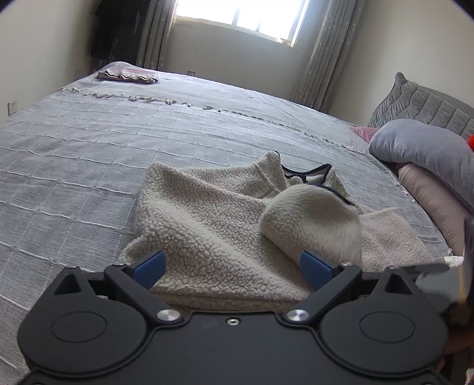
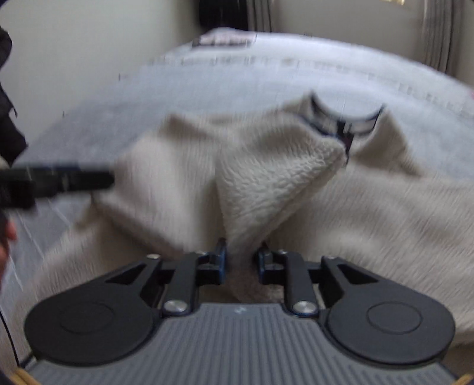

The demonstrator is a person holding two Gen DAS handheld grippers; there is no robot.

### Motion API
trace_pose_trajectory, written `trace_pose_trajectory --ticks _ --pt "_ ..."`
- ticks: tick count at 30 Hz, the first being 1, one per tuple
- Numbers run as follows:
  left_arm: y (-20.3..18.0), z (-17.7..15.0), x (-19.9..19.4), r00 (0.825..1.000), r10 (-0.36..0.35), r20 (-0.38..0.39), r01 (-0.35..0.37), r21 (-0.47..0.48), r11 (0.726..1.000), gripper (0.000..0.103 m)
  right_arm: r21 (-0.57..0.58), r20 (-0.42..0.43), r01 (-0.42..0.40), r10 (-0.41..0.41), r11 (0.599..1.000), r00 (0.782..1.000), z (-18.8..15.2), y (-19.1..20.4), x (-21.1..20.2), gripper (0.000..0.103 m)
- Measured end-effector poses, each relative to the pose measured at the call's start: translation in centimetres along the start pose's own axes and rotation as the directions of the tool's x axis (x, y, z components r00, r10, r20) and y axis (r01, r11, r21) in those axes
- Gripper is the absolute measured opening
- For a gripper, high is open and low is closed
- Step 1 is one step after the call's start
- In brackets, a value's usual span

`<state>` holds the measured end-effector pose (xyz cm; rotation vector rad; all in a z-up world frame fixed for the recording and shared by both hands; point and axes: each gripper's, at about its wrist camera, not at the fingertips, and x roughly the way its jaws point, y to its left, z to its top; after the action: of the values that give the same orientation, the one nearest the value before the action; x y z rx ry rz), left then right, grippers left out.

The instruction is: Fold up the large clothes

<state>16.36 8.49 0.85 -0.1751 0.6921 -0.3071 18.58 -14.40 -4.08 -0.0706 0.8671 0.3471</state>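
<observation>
A cream fleece garment [image 1: 207, 225] with dark trim at its collar lies rumpled on the grey bed [image 1: 118, 133]. My left gripper [image 1: 232, 266] hovers open over the garment's near edge, its blue pads [image 1: 149, 265] wide apart and gripping nothing. In the right wrist view the garment [image 2: 370, 207] spreads across the frame. My right gripper [image 2: 241, 257] is shut on a fold of it [image 2: 266, 189], which rises as a tented cone from between the narrow jaws. The same lifted fold [image 1: 311, 222] looks blurred in the left wrist view. My left gripper [image 2: 56, 180] shows as a dark blur at the left.
A folded pinkish cloth [image 1: 129, 75] lies at the bed's far corner. Grey and pink pillows [image 1: 423, 148] are stacked at the right edge. A curtained window [image 1: 243, 17] and walls stand behind the bed. Part of a hand [image 2: 6, 240] shows at the left edge.
</observation>
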Motion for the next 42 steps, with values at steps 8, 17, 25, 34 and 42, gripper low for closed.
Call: trace_pose_trajectory --ticks 8,17,25,34,42 --pt "-5.8 0.3 2.6 0.998 -0.052 -0.022 0.055 0.156 0.986 0.098 0.082 0.132 -0.097 0.086 0.992 0.988 -2.5 -3.9 -6.6 0.057" --pt "-9.0 -1.6 2.6 0.993 -0.112 -0.036 0.117 0.186 0.976 0.098 0.2 0.167 0.01 -0.044 0.98 0.985 -4.7 -10.4 -11.0 0.062" --pt "-5.7 -1.3 0.6 0.99 -0.143 -0.002 0.141 0.149 0.979 0.098 0.227 0.156 0.067 -0.104 0.972 0.982 -6.0 -12.7 -11.1 0.062" --pt "-11.3 -1.7 4.6 0.991 -0.133 -0.027 0.136 0.158 0.978 0.097 0.254 0.134 0.072 -0.109 0.964 0.985 -6.3 -12.9 -9.5 0.062" --pt "-3.0 -1.5 1.1 0.995 -0.085 0.043 0.083 0.062 0.995 0.097 0.256 0.147 0.045 -0.084 0.966 0.986 -7.1 -13.8 -9.3 0.063"
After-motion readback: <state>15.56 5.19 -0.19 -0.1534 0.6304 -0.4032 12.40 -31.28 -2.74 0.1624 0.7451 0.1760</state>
